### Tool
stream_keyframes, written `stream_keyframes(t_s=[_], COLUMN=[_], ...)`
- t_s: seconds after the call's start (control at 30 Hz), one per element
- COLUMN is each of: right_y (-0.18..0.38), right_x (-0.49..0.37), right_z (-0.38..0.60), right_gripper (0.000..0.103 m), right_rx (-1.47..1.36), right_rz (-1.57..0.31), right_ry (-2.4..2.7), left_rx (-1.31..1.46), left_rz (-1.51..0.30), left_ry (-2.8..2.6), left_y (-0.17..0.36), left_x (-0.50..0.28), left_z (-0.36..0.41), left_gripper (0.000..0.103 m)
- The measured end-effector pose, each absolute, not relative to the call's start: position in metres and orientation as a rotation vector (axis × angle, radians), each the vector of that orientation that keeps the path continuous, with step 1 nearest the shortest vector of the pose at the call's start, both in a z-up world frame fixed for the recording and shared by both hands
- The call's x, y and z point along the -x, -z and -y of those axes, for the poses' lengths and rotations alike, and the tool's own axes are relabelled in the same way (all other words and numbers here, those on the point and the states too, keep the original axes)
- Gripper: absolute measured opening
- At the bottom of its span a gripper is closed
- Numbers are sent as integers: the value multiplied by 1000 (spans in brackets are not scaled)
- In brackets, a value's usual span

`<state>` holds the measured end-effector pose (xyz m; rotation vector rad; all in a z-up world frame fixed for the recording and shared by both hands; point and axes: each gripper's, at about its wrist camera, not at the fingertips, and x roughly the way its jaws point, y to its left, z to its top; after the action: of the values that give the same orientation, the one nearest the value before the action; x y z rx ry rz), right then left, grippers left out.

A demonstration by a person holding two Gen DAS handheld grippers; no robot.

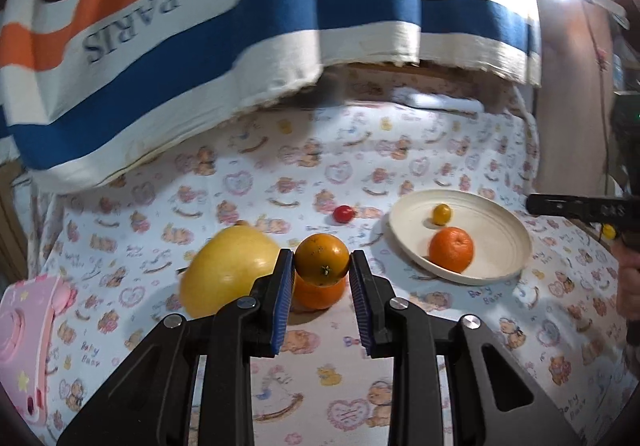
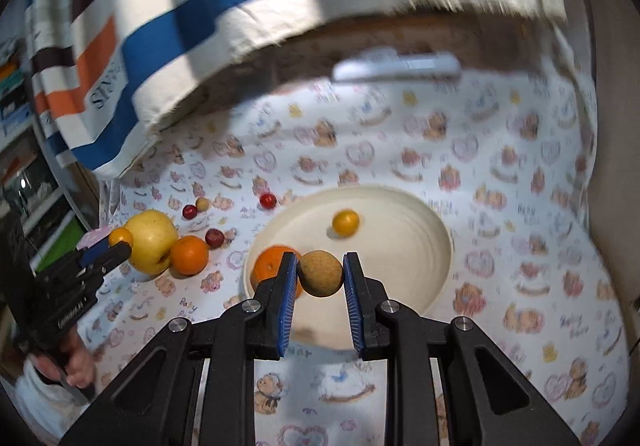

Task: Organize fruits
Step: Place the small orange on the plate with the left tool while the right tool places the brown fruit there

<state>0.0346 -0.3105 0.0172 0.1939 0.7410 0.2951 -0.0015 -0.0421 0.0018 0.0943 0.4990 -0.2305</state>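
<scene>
In the left wrist view my left gripper (image 1: 322, 264) is shut on a dark orange (image 1: 322, 260), held just above a second orange (image 1: 320, 298) that lies on the cloth beside a big yellow fruit (image 1: 228, 274). A cream plate (image 1: 496, 230) to the right holds an orange (image 1: 451, 249) and a small yellow fruit (image 1: 441, 213). In the right wrist view my right gripper (image 2: 321, 266) is shut on a rough tan round fruit (image 2: 321, 273) over the near rim of the plate (image 2: 400, 270). The left gripper (image 2: 120, 244) shows at the far left with its orange (image 2: 121, 237).
Small red fruits (image 2: 190, 211) (image 2: 215, 238) (image 2: 268, 200) and a tan one (image 2: 203, 203) lie on the printed cloth. A striped PARIS cloth (image 1: 200, 45) overhangs the back. A pink object (image 1: 28, 338) sits at the left, and a white flat item (image 2: 396, 67) at the back.
</scene>
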Motion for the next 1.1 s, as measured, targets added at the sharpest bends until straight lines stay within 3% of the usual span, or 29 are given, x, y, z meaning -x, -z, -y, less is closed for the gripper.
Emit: stream_keyframes(t_s=[0.5,1.1], right_y=[-3,15], right_x=[-44,-53], right_z=[322,343], right_gripper=[24,24], right_rx=[-220,-297], right_rz=[-870,-942], right_ry=[-237,-179], left_rx=[-108,-200], left_rz=[-631,-765], left_ry=[391,541], left_y=[-17,19], left_x=[-24,-37], left_z=[121,191], left_gripper=[27,27])
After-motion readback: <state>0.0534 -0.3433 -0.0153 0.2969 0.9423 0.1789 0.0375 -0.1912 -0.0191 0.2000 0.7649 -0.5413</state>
